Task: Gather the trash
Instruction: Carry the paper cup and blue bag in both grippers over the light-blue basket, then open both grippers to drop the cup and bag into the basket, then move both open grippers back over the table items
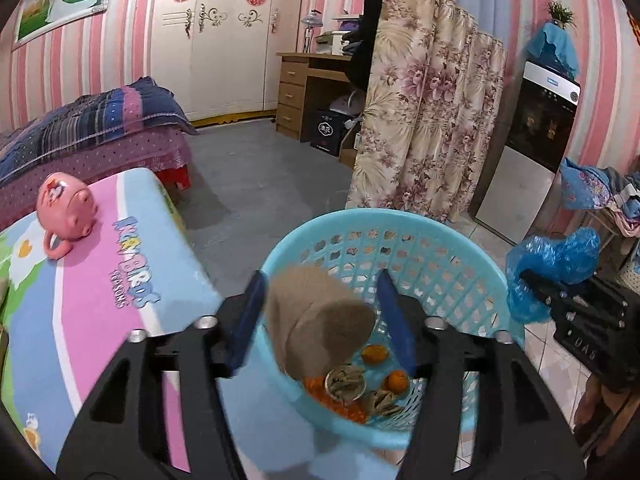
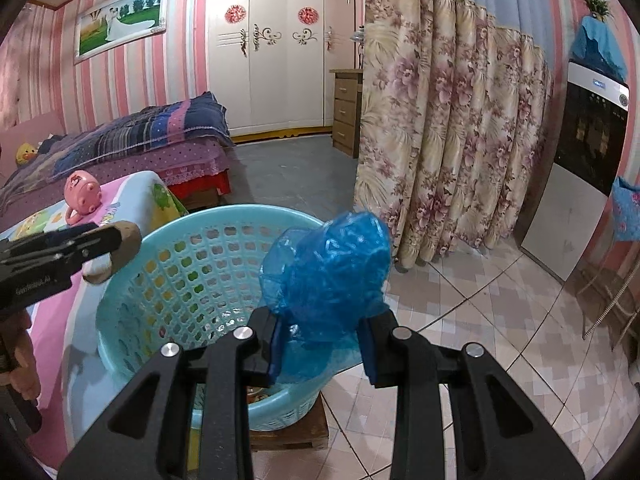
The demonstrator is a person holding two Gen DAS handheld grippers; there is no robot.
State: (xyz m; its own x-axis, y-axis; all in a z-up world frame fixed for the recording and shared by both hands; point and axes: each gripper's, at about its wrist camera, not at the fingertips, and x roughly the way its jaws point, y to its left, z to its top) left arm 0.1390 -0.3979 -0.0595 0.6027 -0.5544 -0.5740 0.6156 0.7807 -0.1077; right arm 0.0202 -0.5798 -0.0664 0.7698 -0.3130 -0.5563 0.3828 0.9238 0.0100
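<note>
A light blue perforated basket (image 1: 400, 218) (image 2: 224, 213) stands below both grippers, with orange peels (image 1: 394, 380) and other scraps at its bottom. My left gripper (image 1: 322, 280) (image 2: 116, 240) is over it, jaws spread wide. A blurred brown cardboard roll (image 1: 320, 320) (image 2: 130, 236) sits loosely between them, above the basket's inside, and neither pad presses on it. My right gripper (image 2: 324, 344) (image 1: 560, 292) is shut on a crumpled blue plastic bag (image 2: 332, 268) (image 1: 552, 260), held over the basket's right rim.
A pink cup (image 1: 66, 210) lies on the cartoon-printed table (image 1: 120, 280) to the left. The basket rests on a low wooden stool (image 2: 288, 432). A bed (image 2: 140, 140), a floral curtain (image 2: 440, 140) and a fridge (image 1: 536, 128) surround the tiled floor.
</note>
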